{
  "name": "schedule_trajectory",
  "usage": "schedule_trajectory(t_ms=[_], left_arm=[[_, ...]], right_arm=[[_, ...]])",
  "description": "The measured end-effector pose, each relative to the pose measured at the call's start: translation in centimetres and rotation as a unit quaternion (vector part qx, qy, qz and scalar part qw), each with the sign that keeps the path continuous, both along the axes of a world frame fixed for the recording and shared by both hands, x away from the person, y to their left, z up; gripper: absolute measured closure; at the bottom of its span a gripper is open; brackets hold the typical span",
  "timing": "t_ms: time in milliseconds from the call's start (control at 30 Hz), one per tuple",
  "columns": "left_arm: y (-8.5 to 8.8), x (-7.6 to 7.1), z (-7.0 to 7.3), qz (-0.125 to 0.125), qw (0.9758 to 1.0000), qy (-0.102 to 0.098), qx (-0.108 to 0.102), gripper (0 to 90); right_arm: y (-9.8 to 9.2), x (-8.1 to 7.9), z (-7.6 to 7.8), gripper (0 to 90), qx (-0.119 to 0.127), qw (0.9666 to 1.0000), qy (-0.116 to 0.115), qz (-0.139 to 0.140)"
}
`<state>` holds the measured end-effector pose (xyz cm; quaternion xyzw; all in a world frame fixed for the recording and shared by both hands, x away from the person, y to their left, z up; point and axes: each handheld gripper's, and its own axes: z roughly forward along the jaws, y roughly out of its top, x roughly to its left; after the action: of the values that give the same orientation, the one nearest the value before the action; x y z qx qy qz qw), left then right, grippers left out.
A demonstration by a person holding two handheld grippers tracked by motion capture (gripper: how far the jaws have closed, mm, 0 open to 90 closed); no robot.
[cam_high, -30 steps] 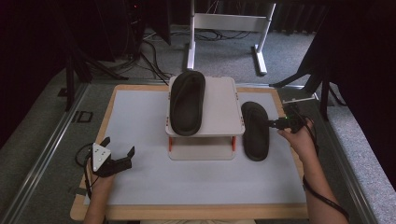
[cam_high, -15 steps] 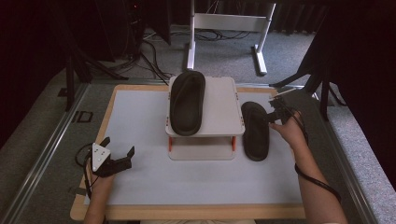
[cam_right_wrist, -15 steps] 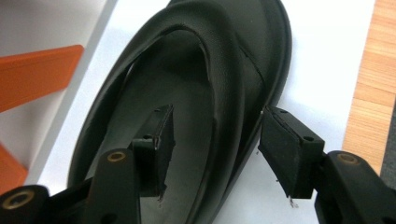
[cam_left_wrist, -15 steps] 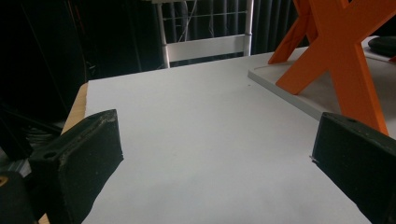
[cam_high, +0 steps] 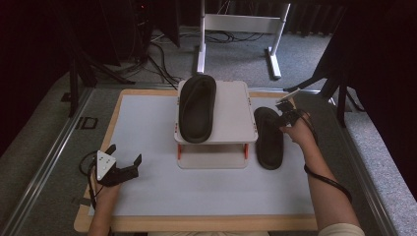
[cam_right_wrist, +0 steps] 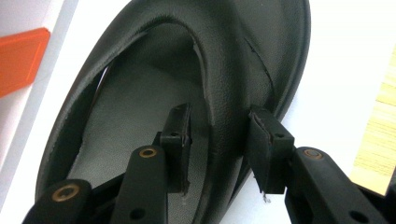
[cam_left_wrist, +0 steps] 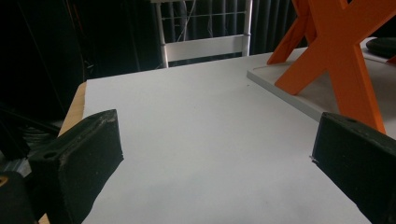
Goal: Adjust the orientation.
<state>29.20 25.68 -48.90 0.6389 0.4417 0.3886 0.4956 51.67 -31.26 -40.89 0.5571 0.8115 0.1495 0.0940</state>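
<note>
A black sandal (cam_high: 269,140) lies on the white tabletop just right of a small white stand (cam_high: 236,110), and a second black sandal (cam_high: 196,108) rests on top of that stand. My right gripper (cam_high: 282,116) is at the far end of the sandal on the table. In the right gripper view its jaws have just been closing and straddle the sandal's (cam_right_wrist: 140,116) strap; one pad is inside and one outside, with a small gap still showing at the inner pad. My left gripper (cam_high: 125,152) rests open at the front left, nothing between its jaws (cam_left_wrist: 219,135).
The stand has orange legs (cam_left_wrist: 341,60) and a flat base on the table (cam_high: 147,128). A white metal frame (cam_high: 236,24) and cables stand on the floor beyond the table. The table's wooden edge (cam_right_wrist: 378,126) runs close beside the right-hand sandal.
My right gripper has moved left and slightly down onto the far end of the sandal on the table. The left gripper and both sandals have stayed put.
</note>
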Motion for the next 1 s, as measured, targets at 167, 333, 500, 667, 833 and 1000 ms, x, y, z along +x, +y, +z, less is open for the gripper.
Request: schedule_trajectory(t_ms=[167,333,500,667,833,1000], left_arm=[[0.0,0.0,0.0,0.000,1.0000,0.001,-0.002,1.2],[0.0,0.0,0.0,0.000,1.0000,0.000,0.001,1.2],[0.0,0.0,0.0,0.001,1.0000,0.000,0.000,1.2],[0.0,0.0,0.0,0.001,1.0000,0.001,0.000,1.2],[0.0,0.0,0.0,0.001,1.0000,0.001,-0.001,1.2],[0.0,0.0,0.0,0.001,1.0000,0.001,0.000,1.2]], right_arm=[[0.0,0.1,-0.6,69.2,0.001,0.9998,0.002,-0.022],[0.1,-0.1,-0.7,71.9,-0.010,0.9996,-0.008,-0.026],[0.1,0.0,-0.6,73.4,-0.012,0.9993,-0.001,-0.035],[0.2,0.1,-0.2,74.7,-0.020,0.9991,0.014,-0.033],[-0.2,0.1,0.9,75.1,-0.017,0.9992,0.013,-0.032],[-0.6,-0.2,2.7,75.2,-0.013,0.9994,0.005,-0.033]])
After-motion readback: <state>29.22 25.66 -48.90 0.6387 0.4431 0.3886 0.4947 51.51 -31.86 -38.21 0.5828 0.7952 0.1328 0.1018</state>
